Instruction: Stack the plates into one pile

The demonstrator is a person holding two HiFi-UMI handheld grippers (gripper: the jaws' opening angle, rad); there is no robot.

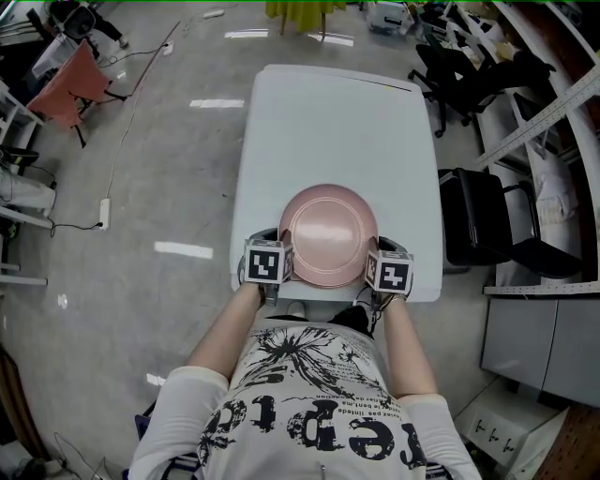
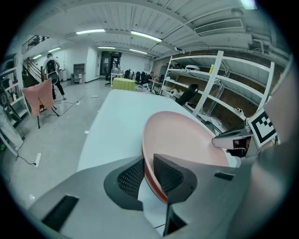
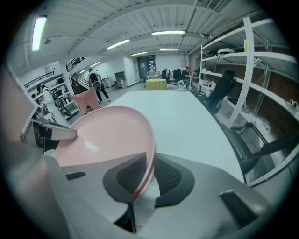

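Observation:
A pink plate (image 1: 328, 234) lies over the near end of the white table (image 1: 328, 122), between my two grippers. A red edge shows under its rim, so it may be a pile of two. My left gripper (image 1: 284, 272) grips the left rim. In the left gripper view its pads (image 2: 133, 177) stand either side of the plate's (image 2: 187, 140) rim, against it. My right gripper (image 1: 368, 272) grips the right rim in the same way; the plate (image 3: 107, 135) edge runs between its pads (image 3: 170, 176). I cannot tell whether the plate rests on the table.
Black office chairs (image 1: 487, 225) stand right of the table, with metal shelving (image 3: 247, 70) behind them. A red chair (image 1: 70, 89) and cables are far left on the floor. A yellow-green table (image 1: 305, 11) stands beyond the far end. My torso is at the near edge.

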